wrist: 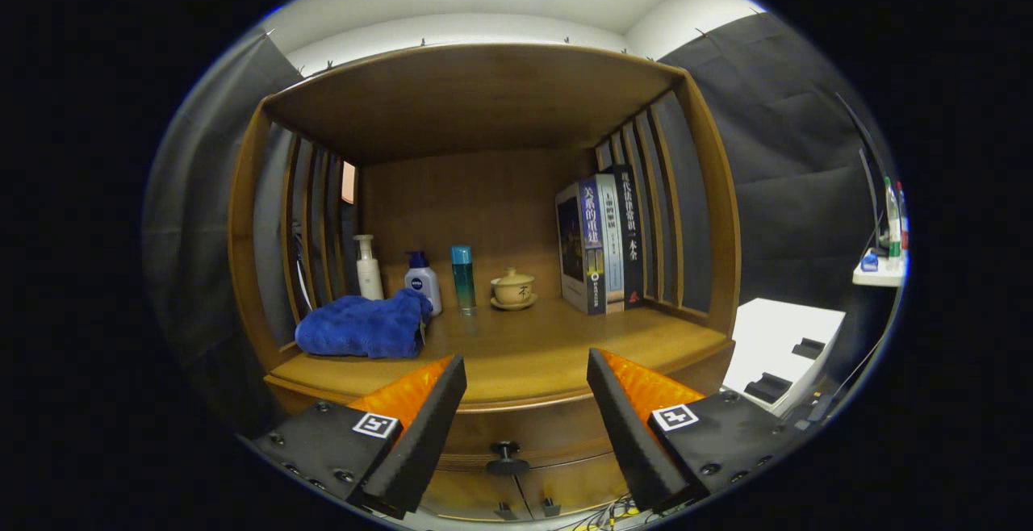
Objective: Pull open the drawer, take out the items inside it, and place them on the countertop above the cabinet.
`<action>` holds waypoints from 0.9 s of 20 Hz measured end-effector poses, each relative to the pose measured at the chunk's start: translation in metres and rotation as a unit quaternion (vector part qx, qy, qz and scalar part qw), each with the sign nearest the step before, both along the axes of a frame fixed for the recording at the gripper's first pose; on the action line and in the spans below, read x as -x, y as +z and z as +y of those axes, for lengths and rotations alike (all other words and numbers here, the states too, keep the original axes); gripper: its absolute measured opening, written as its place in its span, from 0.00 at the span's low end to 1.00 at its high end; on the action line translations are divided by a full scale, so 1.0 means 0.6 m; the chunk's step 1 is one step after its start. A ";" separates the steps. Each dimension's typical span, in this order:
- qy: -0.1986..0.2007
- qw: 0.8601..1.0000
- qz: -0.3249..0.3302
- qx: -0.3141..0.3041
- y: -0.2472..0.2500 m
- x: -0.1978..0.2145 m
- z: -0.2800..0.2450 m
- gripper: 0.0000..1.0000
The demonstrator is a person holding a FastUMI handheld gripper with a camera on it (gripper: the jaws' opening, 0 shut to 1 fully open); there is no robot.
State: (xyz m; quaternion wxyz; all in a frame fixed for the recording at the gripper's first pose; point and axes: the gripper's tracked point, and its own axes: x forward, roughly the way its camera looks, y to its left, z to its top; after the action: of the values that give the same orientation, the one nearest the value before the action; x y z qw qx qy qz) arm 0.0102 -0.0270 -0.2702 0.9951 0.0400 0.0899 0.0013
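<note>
Gripper view showed me the wooden cabinet point(484, 192) right in front. My tongs point(526, 402) were wide apart and held nothing. The drawer point(516, 434) sat low under the tabletop point(524, 353), between the two fingers, and it was shut. Its small dark knob point(507, 457) was just ahead of the tongs, not touched yet. On the tabletop I saw a blue towel point(363, 327), a white pump bottle point(368, 266), a blue-capped bottle point(423, 279), a tall teal bottle point(462, 277), a little lidded cup point(513, 287) and some books point(601, 240). I thought nothing was done yet. I had to grab the knob, pull, and lift out what was inside, which I could not see.
</note>
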 end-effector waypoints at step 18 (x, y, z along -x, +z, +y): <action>0.045 0.997 0.068 -0.012 -0.209 -0.005 0.027 0.80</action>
State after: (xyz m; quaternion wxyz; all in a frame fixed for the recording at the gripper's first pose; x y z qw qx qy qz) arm 0.0131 -0.0109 -0.3956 0.9851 0.0482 0.1587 0.0443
